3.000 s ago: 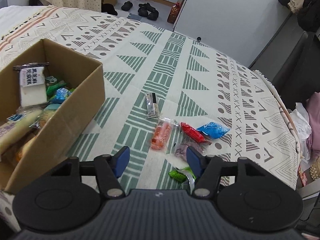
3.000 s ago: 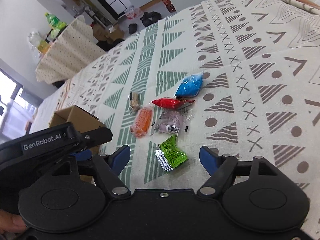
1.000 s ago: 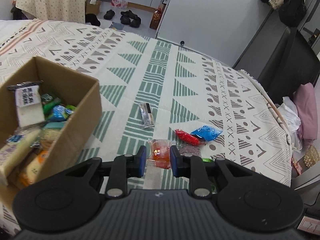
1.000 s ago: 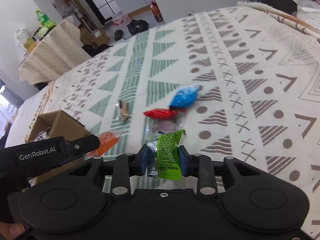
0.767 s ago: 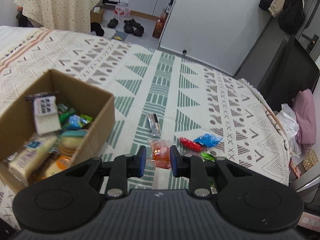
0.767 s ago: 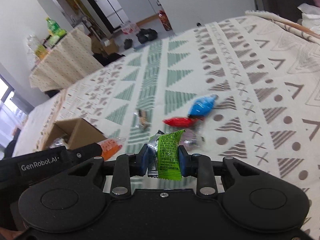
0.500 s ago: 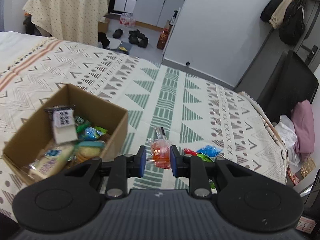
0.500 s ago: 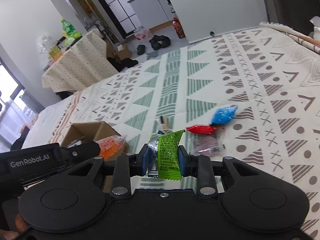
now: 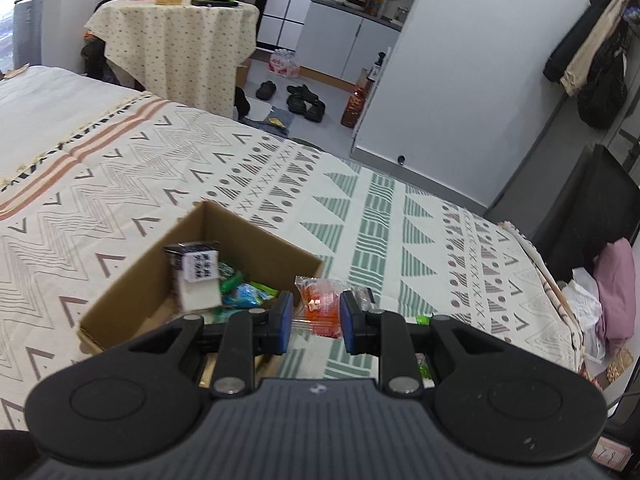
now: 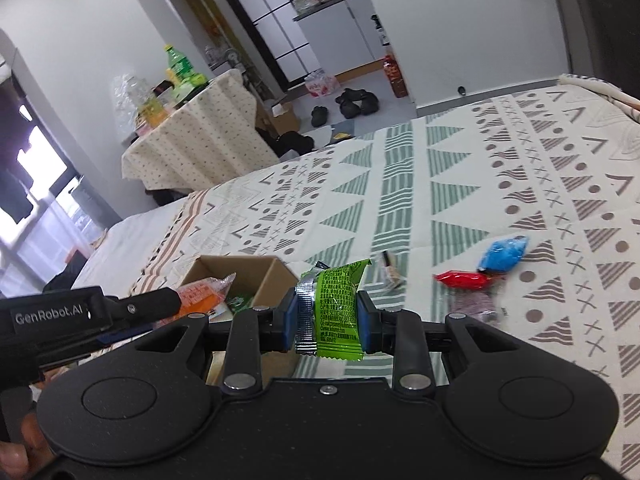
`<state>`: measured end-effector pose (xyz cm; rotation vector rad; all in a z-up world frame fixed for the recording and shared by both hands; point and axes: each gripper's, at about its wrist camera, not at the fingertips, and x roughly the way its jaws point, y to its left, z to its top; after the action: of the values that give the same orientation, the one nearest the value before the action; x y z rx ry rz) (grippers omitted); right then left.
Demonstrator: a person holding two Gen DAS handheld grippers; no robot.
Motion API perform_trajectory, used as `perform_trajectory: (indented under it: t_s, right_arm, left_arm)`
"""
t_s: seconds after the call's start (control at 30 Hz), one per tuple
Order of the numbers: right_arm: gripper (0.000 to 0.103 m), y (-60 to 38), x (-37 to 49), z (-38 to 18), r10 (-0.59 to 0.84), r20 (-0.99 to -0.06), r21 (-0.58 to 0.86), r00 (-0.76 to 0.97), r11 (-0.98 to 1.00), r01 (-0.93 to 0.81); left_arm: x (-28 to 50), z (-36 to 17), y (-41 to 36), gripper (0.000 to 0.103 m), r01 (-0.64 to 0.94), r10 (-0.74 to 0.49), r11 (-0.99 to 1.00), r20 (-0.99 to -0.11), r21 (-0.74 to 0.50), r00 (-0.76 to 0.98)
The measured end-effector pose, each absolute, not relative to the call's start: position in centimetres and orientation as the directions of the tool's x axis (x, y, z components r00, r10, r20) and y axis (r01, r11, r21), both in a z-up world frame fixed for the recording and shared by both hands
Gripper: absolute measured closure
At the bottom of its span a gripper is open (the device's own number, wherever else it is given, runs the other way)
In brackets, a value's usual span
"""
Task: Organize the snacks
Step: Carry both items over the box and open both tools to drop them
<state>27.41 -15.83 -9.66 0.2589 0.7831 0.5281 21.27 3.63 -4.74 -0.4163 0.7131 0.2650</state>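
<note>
My left gripper (image 9: 313,322) is shut on an orange snack packet (image 9: 322,307) and holds it high, just right of the open cardboard box (image 9: 132,292), which holds several snacks. My right gripper (image 10: 327,316) is shut on a green snack packet (image 10: 338,312), raised above the bed to the right of the box (image 10: 266,276). The left gripper with the orange packet (image 10: 200,294) shows at the left of the right wrist view. A blue packet (image 10: 502,254), a red packet (image 10: 460,280), a clear purplish packet (image 10: 474,306) and a small dark-and-clear packet (image 10: 390,270) lie on the patterned bedspread (image 10: 440,184).
The bed's far edge drops to the floor, where shoes (image 9: 304,98) lie. A cloth-covered table with bottles (image 9: 176,40) stands beyond. A dark chair (image 9: 592,208) and pink clothes (image 9: 616,284) are at the bed's right side.
Both grippers closed on their packets, orange in the left and green in the right, lifted them off the bedspread and rose; the left has moved nearer the box.
</note>
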Motion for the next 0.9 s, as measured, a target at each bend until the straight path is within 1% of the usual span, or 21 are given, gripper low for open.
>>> perform_trajectory:
  t_s: [0.43,0.63,0.7,0.77,0.83,0.9]
  right_arm:
    - [0.074,-11.6,26.7,-8.7,0.572,-0.579,0.374,0.581,0.82,-0.434]
    - [0.074,-9.0,25.9,-8.8,0.574,-0.59,0.344,0.568,0.815,-0.467]
    - [0.074,-8.1,25.6,-8.7,0.578,-0.591,0.334,0.563,0.81,-0.481]
    - [0.074,-7.1,25.3,-8.6,0.584,-0.59,0.329,0.557,0.804,-0.495]
    - [0.074,-6.1,25.0,-8.6,0.59,-0.593,0.326,0.548,0.798,-0.507]
    - [0.074,-5.3,24.9,-8.7,0.592,-0.604,0.325,0.533,0.794,-0.513]
  left_arm:
    - [19.1,-5.6,10.1,0.079,-0.45,0.126,0.837,-0.692,-0.311,0.711]
    - [18.2,-6.9,12.9,0.079,-0.479,0.107,0.807,-0.712,-0.345,0.694]
    - [18.2,-7.4,13.6,0.077,-0.477,0.085,0.804,-0.725,-0.355,0.683]
    - [18.2,-7.8,14.0,0.075,-0.495,0.105,0.809,-0.749,-0.318,0.654]
    - [18.1,-8.0,14.7,0.075,-0.501,0.099,0.804,-0.759,-0.32,0.643]
    - [18.0,-8.1,15.3,0.068,-0.495,0.073,0.799,-0.763,-0.341,0.643]
